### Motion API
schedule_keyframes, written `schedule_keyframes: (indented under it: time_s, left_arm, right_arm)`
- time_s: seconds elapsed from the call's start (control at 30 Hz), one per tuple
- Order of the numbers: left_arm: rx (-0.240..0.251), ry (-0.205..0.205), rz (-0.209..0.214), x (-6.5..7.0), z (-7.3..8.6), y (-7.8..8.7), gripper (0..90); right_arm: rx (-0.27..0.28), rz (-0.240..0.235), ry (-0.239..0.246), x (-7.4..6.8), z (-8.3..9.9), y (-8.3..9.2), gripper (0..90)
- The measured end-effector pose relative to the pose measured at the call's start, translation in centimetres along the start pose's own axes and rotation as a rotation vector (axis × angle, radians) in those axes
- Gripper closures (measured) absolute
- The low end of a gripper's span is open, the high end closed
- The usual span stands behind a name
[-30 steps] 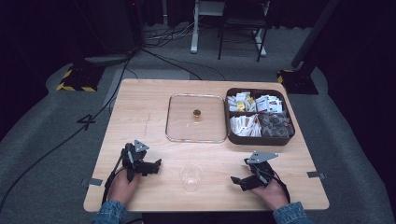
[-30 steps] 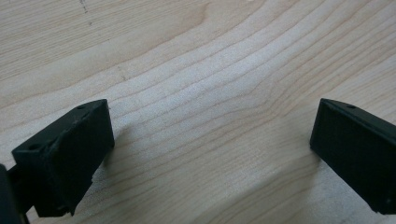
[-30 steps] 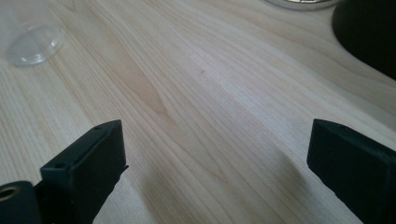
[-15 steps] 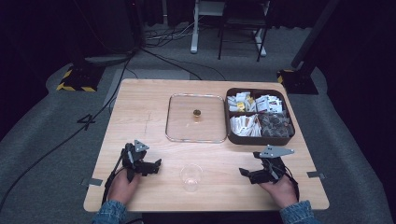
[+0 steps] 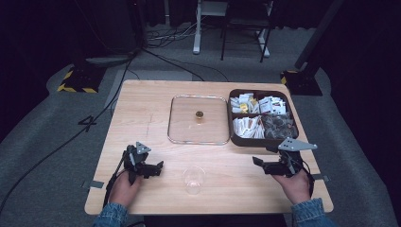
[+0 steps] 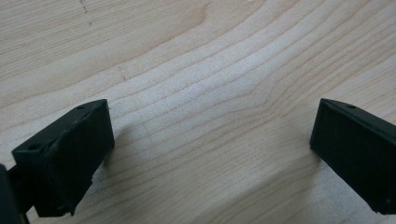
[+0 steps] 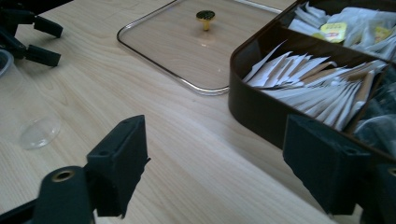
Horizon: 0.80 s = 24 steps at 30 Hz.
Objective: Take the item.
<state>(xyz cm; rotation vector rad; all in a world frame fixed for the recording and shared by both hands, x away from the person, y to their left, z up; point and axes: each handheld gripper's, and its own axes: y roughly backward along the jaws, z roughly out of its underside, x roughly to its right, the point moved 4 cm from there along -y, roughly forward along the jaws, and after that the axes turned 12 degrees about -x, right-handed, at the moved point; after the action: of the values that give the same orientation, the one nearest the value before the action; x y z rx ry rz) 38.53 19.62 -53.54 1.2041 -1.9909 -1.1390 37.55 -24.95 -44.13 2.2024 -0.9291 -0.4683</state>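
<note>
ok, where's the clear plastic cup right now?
In the high view the clear plastic cup stands near the table's front edge, between the left hand-held gripper and the right hand-held gripper, in front of the glass lid.

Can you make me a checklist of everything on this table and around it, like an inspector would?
Surface: wooden table, bare wood, tape at its edges.
Job's things: clear cup upright near the front edge; brown box of packets; clear lid flat beside it.
Clutter: nothing seen.
Grippers: left gripper open, low over the wood; right gripper open, nothing between its jaws, which have just been closing.
Cables: black cable across the floor.
Surroundings: grey floor, dark room, stands behind.
</note>
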Motion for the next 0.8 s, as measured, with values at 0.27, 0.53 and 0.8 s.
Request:
schedule_keyframes:
  time_s: [0.27, 0.53, 0.8]
  left_arm:
    - [-0.001, -0.001, 0.0, 0.0, 0.0, 0.0, 0.0]
    - [0.0, 0.0, 0.0, 0.0, 0.0, 0.0, 0.0]
    - [0.0, 0.0, 0.0, 0.0, 0.0, 0.0, 0.0]
  right_arm:
    - [-0.021, 0.045, 0.006, 2.1, -1.6, 1.5, 32.0]
    - [0.009, 0.075, -0.062, 4.9, -3.2, 2.6, 32.5]
    - [-0.006, 0.096, -0.088, 7.5, -4.7, 3.2, 42.2]
